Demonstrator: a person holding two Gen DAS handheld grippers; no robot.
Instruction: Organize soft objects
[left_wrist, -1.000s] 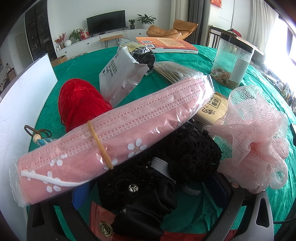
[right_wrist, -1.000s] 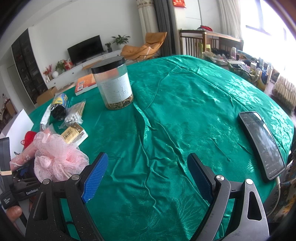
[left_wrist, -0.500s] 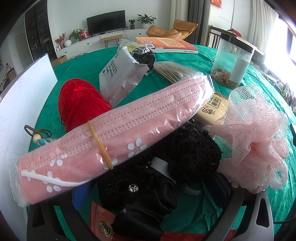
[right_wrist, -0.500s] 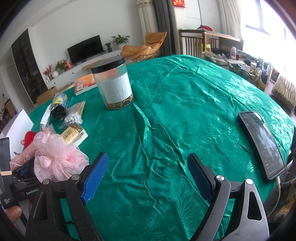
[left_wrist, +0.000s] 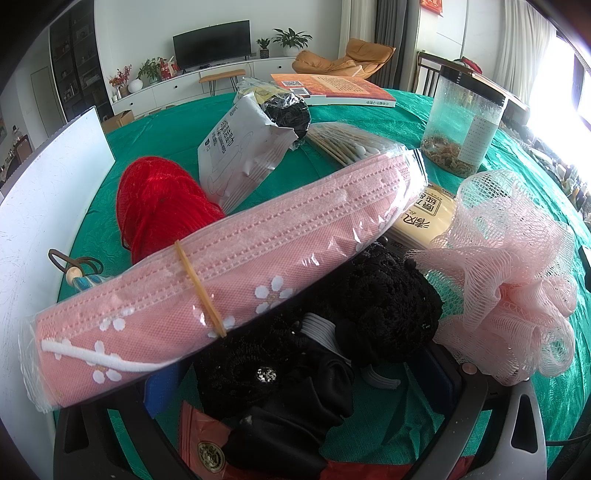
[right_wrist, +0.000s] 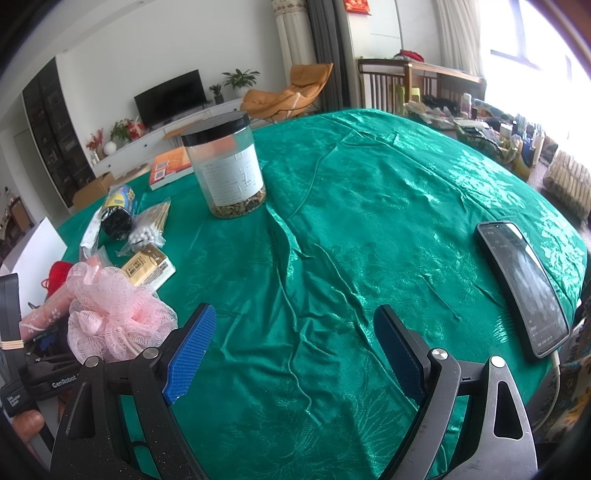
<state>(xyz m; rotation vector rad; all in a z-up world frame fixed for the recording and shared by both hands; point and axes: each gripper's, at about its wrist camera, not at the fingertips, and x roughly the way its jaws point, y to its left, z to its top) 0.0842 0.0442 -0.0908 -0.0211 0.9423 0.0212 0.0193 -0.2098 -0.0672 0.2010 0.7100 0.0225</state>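
In the left wrist view a pink face-mask pack (left_wrist: 236, 258) with a rubber band lies slantwise across the left finger of my left gripper (left_wrist: 299, 380). That gripper is open, and a heap of black lace and cloth (left_wrist: 384, 295) fills the space between its blue pads (left_wrist: 159, 387). A red yarn ball (left_wrist: 159, 199) sits behind the pack. A pink mesh bath pouf (left_wrist: 509, 280) rests at the right finger. My right gripper (right_wrist: 295, 354) hangs open over bare green tablecloth (right_wrist: 351, 221), holding nothing, with the pouf (right_wrist: 110, 310) to its left.
A lidded clear jar (right_wrist: 225, 170) stands mid-table. Cotton swabs (left_wrist: 343, 144), a white packet (left_wrist: 243, 147), a yellow pack (left_wrist: 424, 218) and a book (left_wrist: 332, 88) lie behind the soft things. A phone (right_wrist: 524, 288) lies at the right edge. A white board (left_wrist: 44, 192) stands left.
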